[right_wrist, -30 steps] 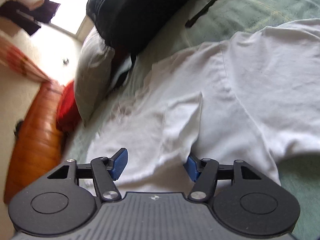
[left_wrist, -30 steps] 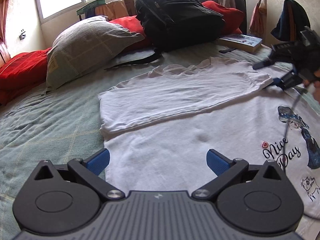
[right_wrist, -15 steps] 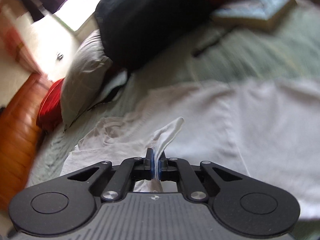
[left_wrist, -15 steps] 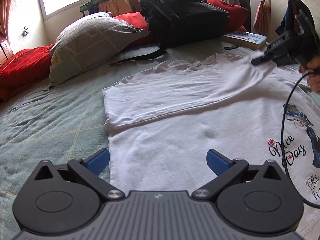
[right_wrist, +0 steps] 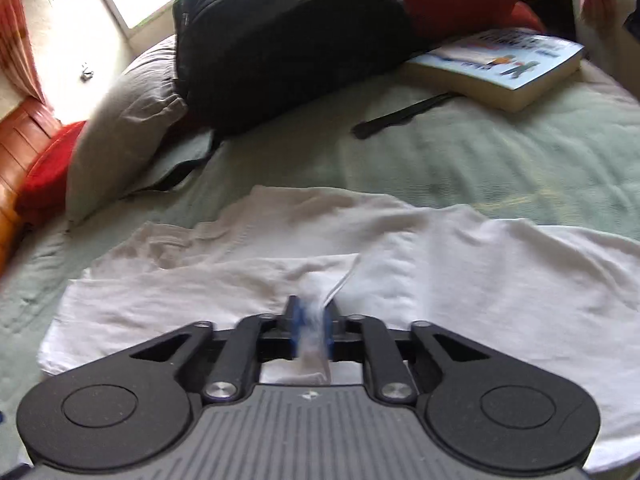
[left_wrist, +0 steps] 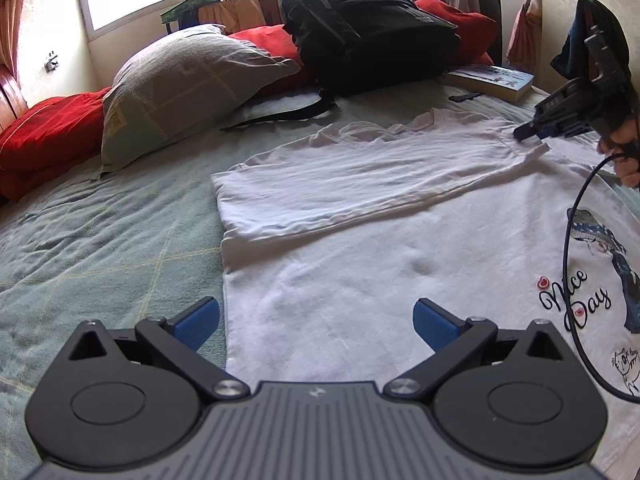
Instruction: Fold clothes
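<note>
A white T-shirt (left_wrist: 360,248) with a "Nice Day" print lies flat on the green bedspread (left_wrist: 100,248), one side folded over along its length. My left gripper (left_wrist: 316,320) is open and empty, low over the shirt's near hem. My right gripper (right_wrist: 311,328) is shut on the sleeve (right_wrist: 320,292) of the white T-shirt (right_wrist: 480,280) and holds it just above the cloth. The right gripper also shows in the left wrist view (left_wrist: 532,133), at the far right end of the folded strip.
A black backpack (left_wrist: 372,32), a grey pillow (left_wrist: 188,84) and red cushions (left_wrist: 44,136) lie along the head of the bed. A thick book (right_wrist: 500,64) and a black strap (right_wrist: 400,116) lie beyond the shirt. A black cable (left_wrist: 568,264) hangs over the print.
My right gripper shut on the sleeve edge and lifted it slightly, swinging to face the head of the bed. My left gripper stayed open and drew back a little.
</note>
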Action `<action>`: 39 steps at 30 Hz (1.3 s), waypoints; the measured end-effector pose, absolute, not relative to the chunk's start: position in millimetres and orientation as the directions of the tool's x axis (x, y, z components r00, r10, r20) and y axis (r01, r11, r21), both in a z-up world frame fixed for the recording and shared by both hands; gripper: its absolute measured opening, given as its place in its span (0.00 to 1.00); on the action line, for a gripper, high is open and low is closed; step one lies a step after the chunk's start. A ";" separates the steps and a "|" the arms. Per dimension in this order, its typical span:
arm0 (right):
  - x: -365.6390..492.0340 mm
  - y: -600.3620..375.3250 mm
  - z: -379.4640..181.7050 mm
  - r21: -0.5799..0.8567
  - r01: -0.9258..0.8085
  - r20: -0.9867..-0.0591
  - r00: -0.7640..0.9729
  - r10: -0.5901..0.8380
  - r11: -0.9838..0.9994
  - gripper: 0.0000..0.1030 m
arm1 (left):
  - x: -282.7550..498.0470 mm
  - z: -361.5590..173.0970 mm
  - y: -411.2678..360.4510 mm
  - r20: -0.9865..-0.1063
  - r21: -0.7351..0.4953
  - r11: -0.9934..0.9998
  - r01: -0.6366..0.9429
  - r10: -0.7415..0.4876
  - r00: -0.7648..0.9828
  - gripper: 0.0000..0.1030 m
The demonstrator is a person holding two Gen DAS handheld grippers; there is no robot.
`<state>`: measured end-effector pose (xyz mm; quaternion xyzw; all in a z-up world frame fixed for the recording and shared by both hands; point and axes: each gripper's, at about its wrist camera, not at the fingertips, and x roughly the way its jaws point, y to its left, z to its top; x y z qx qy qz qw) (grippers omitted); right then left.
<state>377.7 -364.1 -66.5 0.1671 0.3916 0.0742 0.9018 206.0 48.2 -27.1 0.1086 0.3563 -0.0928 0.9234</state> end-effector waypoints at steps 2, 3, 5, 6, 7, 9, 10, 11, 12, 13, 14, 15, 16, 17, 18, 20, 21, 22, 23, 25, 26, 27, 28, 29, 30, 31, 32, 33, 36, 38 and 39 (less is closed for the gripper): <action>368.5 -359.9 -57.1 0.338 -0.024 -0.660 0.707 0.255 0.941 0.19 | 209.2 -26.5 49.3 -0.680 0.137 0.957 0.255 -0.097 0.727 0.99; 364.4 -354.4 -52.0 0.320 -0.043 -0.651 0.716 0.252 0.947 0.22 | 212.0 -25.6 50.1 -0.678 0.136 0.956 0.259 -0.101 0.728 0.99; 357.9 -339.7 -43.4 0.277 -0.093 -0.646 0.719 0.257 0.956 0.30 | 218.5 -22.9 50.4 -0.665 0.129 0.954 0.272 -0.120 0.737 0.99; 355.9 -332.8 -41.1 0.264 -0.116 -0.648 0.714 0.265 0.957 0.32 | 223.9 -21.2 51.0 -0.653 0.118 0.951 0.286 -0.142 0.744 0.99; 354.3 -326.0 -39.5 0.254 -0.139 -0.650 0.708 0.276 0.957 0.32 | 229.5 -19.5 51.6 -0.641 0.107 0.948 0.300 -0.165 0.750 0.99; 352.8 -313.2 -38.9 0.243 -0.180 -0.654 0.695 0.298 0.953 0.33 | 246.2 -16.0 50.7 -0.611 0.077 0.940 0.332 -0.219 0.761 0.99; 350.6 -308.0 -37.7 0.234 -0.193 -0.657 0.691 0.301 0.953 0.34 | 255.4 -15.0 49.9 -0.596 0.061 0.935 0.350 -0.247 0.764 0.99; 348.1 -303.0 -36.2 0.225 -0.204 -0.660 0.688 0.303 0.953 0.34 | 265.8 -16.5 49.3 -0.584 0.046 0.931 0.361 -0.268 0.766 0.99; 345.7 -298.3 -33.8 0.207 -0.209 -0.664 0.687 0.295 0.956 0.34 | 276.1 -18.4 48.9 -0.574 0.030 0.928 0.371 -0.288 0.767 0.99; 341.5 -294.5 -29.4 0.179 -0.209 -0.661 0.698 0.275 0.961 0.34 | 286.7 -23.3 49.7 -0.582 -0.001 0.927 0.375 -0.306 0.754 0.99; 336.6 -294.0 -24.4 0.165 -0.211 -0.647 0.714 0.267 0.963 0.34 | 296.9 -28.6 50.8 -0.591 -0.032 0.925 0.378 -0.322 0.740 0.99; 331.8 -294.7 -19.3 0.158 -0.214 -0.629 0.731 0.265 0.964 0.37 | 305.1 -35.8 54.3 -0.609 -0.064 0.926 0.371 -0.331 0.721 0.99; 327.0 -295.4 -14.2 0.151 -0.216 -0.610 0.747 0.263 0.965 0.44 | 312.7 -43.0 58.0 -0.627 -0.092 0.929 0.358 -0.333 0.704 0.99; 323.7 -297.7 -10.2 0.154 -0.215 -0.596 0.758 0.264 0.964 0.47 | 316.5 -49.8 63.6 -0.653 -0.085 0.946 0.312 -0.289 0.700 0.99; 323.1 -299.1 -9.1 0.157 -0.218 -0.593 0.759 0.268 0.963 0.48 | 319.8 -56.3 69.4 -0.677 -0.076 0.961 0.266 -0.246 0.694 0.99; 323.7 -300.4 -9.3 0.159 -0.230 -0.593 0.755 0.280 0.960 0.48 | 317.5 -64.4 84.5 -0.700 -0.074 0.978 0.194 -0.190 0.688 0.99; 324.0 -301.1 -9.3 0.161 -0.236 -0.593 0.753 0.285 0.958 0.48 | 321.8 -64.9 84.6 -0.697 -0.079 0.978 0.192 -0.192 0.691 0.99; 326.5 -300.5 -12.5 0.163 -0.247 -0.600 0.743 0.295 0.955 0.48 | 326.1 -65.4 84.6 -0.695 -0.084 0.978 0.189 -0.194 0.693 0.99; 330.4 -298.4 -18.4 0.162 -0.252 -0.615 0.731 0.297 0.954 0.48 | 330.3 -66.0 84.7 -0.692 -0.090 0.978 0.186 -0.196 0.695 0.99; 338.8 -293.7 -31.5 0.156 -0.254 -0.647 0.704 0.293 0.955 0.48 | 338.9 -67.0 84.9 -0.686 -0.100 0.978 0.181 -0.199 0.700 0.99; 343.0 -291.3 -38.0 0.153 -0.255 -0.662 0.690 0.291 0.955 0.48 | 343.2 -67.5 85.0 -0.683 -0.105 0.978 0.178 -0.201 0.702 0.99; 346.8 -289.9 -44.8 0.155 -0.247 -0.680 0.676 0.284 0.957 0.48 | 347.5 -68.0 85.0 -0.681 -0.110 0.978 0.175 -0.203 0.704 0.99; 350.4 -289.0 -51.6 0.157 -0.234 -0.697 0.662 0.276 0.959 0.49 | 351.7 -68.5 85.1 -0.678 -0.116 0.978 0.173 -0.205 0.706 0.99; 351.5 -288.4 -56.7 0.160 -0.224 -0.707 0.654 0.270 0.961 0.49 | 356.0 -69.1 85.2 -0.675 -0.121 0.978 0.170 -0.206 0.708 0.99; 351.4 -287.8 -61.1 0.163 -0.216 -0.713 0.648 0.266 0.963 0.49 | 360.3 -69.6 85.3 -0.672 -0.126 0.978 0.167 -0.208 0.711 0.99; 350.3 -287.2 -62.2 0.164 -0.212 -0.713 0.650 0.264 0.963 0.49 | 364.6 -70.1 85.3 -0.669 -0.131 0.978 0.165 -0.210 0.713 0.99; 348.8 -286.6 -61.9 0.164 -0.210 -0.710 0.653 0.263 0.964 0.50 | 368.8 -70.6 85.4 -0.666 -0.136 0.977 0.162 -0.211 0.715 0.99; 347.9 -286.5 -61.3 0.170 -0.208 -0.707 0.655 0.266 0.963 0.51 | 373.1 -71.1 85.5 -0.663 -0.142 0.977 0.159 -0.213 0.717 0.99; 347.5 -286.3 -61.9 0.194 -0.202 -0.708 0.648 0.280 0.960 0.55 | 386.0 -72.7 85.7 -0.655 -0.157 0.976 0.151 -0.218 0.724 0.99; 346.9 -285.8 -64.2 0.195 -0.200 -0.709 0.647 0.279 0.960 0.55 | 394.0 -73.8 86.7 -0.650 -0.166 0.976 0.141 -0.216 0.729 0.99; 346.6 -285.4 -65.4 0.195 -0.202 -0.708 0.648 0.280 0.960 0.56 | 393.6 -75.0 93.0 -0.657 -0.155 0.983 0.098 -0.177 0.733 0.99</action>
